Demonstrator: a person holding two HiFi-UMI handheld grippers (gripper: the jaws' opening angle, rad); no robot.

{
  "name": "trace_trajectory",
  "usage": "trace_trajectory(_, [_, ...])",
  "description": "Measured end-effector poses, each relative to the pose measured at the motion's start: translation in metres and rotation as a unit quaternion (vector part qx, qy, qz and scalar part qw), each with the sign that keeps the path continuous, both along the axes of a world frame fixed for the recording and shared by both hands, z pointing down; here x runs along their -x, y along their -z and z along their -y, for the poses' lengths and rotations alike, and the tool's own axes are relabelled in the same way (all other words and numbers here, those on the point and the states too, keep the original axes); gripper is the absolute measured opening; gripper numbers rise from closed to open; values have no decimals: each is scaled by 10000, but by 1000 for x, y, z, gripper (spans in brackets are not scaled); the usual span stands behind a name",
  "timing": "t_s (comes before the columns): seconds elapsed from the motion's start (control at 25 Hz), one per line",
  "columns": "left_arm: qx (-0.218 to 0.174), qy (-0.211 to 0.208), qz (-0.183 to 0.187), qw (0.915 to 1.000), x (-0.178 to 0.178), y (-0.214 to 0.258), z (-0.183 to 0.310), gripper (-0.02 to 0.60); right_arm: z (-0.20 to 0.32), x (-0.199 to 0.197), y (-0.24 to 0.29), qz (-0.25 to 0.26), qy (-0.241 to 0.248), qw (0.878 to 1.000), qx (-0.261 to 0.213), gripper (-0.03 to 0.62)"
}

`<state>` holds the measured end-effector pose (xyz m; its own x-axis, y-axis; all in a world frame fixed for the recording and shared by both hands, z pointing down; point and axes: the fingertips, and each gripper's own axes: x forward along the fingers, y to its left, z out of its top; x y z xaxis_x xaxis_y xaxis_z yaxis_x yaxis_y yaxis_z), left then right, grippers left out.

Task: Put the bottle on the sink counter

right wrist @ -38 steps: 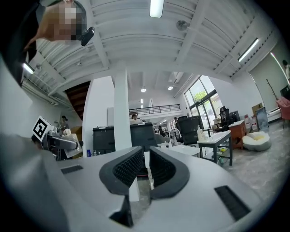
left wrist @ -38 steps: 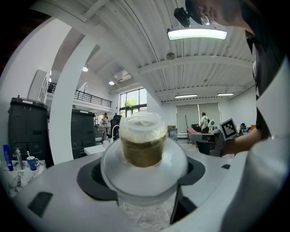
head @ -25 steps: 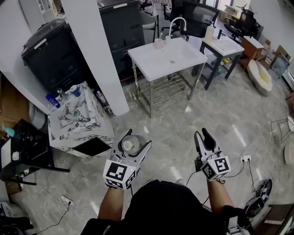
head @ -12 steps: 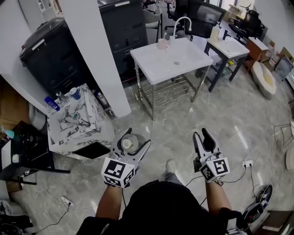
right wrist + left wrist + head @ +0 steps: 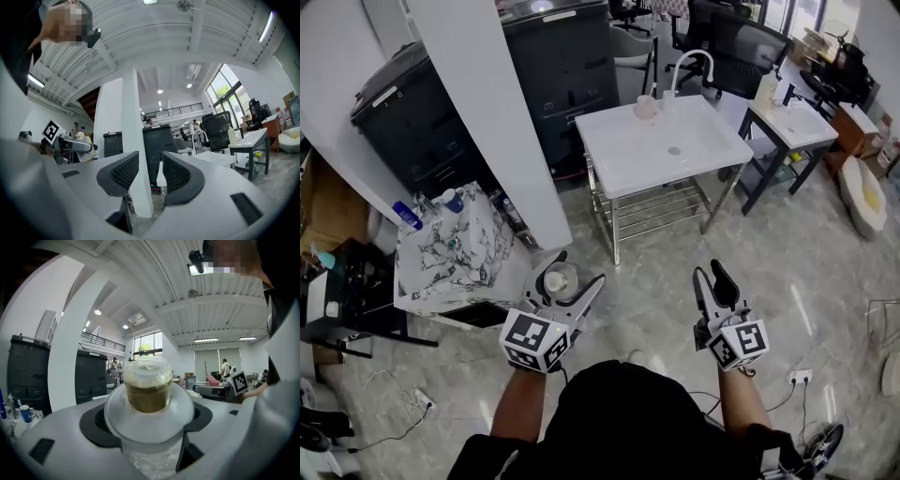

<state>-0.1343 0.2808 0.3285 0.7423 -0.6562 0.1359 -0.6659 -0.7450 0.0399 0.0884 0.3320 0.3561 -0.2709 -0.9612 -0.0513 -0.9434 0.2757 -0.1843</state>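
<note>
My left gripper [image 5: 577, 270] is shut on the bottle [image 5: 558, 279], a clear bottle with a pale cap and brownish contents. In the left gripper view the bottle [image 5: 149, 387] stands upright between the jaws and fills the middle. The white sink counter [image 5: 614, 141] with its curved faucet [image 5: 689, 62] stands ahead, well beyond both grippers. My right gripper [image 5: 711, 272] is held level at the right. Its jaws have just been opening, and they stand a little apart with nothing between the dark ribbed pads [image 5: 124, 172].
A white pillar [image 5: 487, 112] rises left of the sink counter, with dark cabinets [image 5: 567, 66] behind it. A marble-patterned cabinet [image 5: 455, 248] with small bottles sits at the left. A pink cup [image 5: 646, 107] stands by the faucet. Another table [image 5: 797, 117] and office chairs [image 5: 741, 47] are at the right.
Both grippers have been carried forward across the floor. The sink counter now lies nearer and lower in the head view. The bottle stays in the left gripper.
</note>
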Motion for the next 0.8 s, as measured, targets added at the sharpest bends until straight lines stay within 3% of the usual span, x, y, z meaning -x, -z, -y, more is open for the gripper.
trace_trajectory(0.36, [156,-83,145,9997,-59,-8,33,352,14,-79,-18,201,-424,9986,230,155])
trace_trajectory(0.8, [293,-573,58,9979,-94,-37,113,353,73,-94,-29,88,-810,9961,329,155])
